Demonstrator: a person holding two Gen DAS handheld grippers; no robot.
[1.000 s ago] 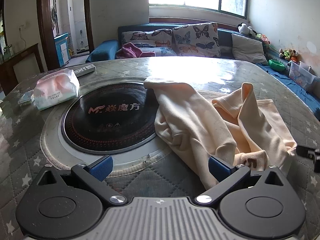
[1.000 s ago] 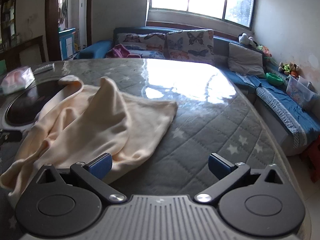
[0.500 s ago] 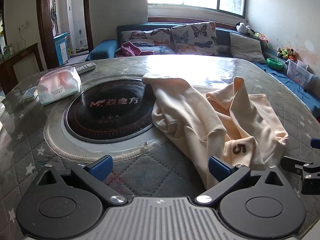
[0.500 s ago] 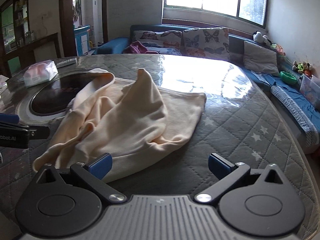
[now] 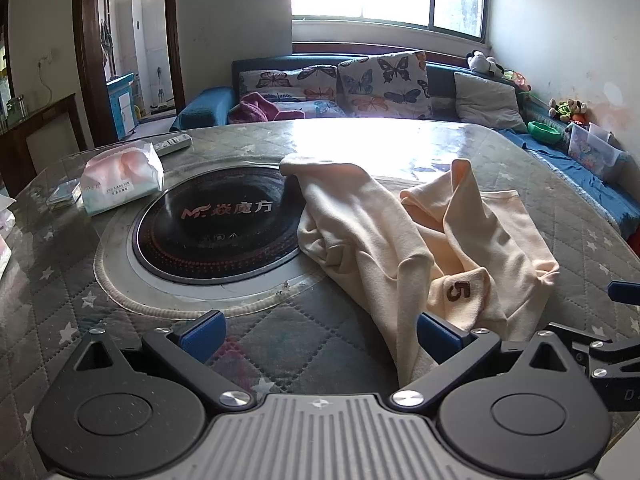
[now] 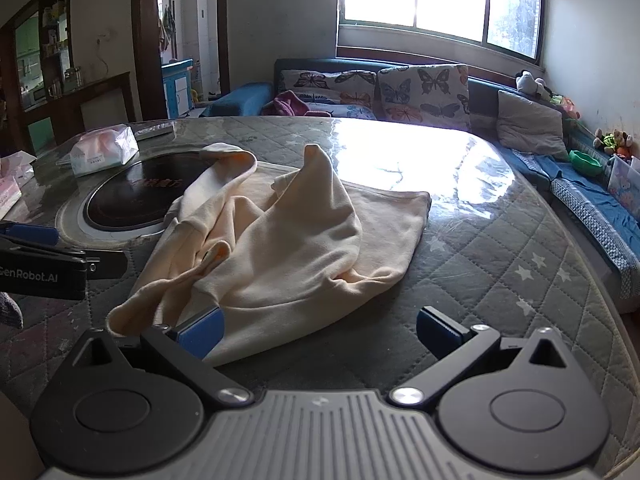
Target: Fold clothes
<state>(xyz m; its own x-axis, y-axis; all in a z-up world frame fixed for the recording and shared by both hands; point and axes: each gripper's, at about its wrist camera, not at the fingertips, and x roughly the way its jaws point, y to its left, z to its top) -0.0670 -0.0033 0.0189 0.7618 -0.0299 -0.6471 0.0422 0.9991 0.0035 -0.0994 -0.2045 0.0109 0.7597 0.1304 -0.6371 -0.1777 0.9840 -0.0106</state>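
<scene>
A cream garment (image 5: 404,240) lies crumpled on the quilted grey table cover (image 5: 80,280), with a brown "5" on one fold (image 5: 453,291). Part of it drapes over the black round cooktop (image 5: 216,224). My left gripper (image 5: 320,330) is open, and its right fingertip sits at the garment's near hem. In the right wrist view the same garment (image 6: 288,248) lies bunched just ahead. My right gripper (image 6: 318,328) is open, its left fingertip at the cloth's near edge. The left gripper's side (image 6: 44,268) shows at that view's left edge.
A tissue pack (image 5: 120,180), a remote (image 5: 172,145) and a small clear box (image 5: 64,196) lie at the table's far left. A sofa with butterfly cushions (image 5: 360,84) runs behind the table. The table's right edge drops to a blue-covered bench (image 6: 600,208).
Both grippers have pulled back toward the near edge of the table, so more of the garment shows, including the "5". The right gripper's view has swung left over the cloth. Both stayed open.
</scene>
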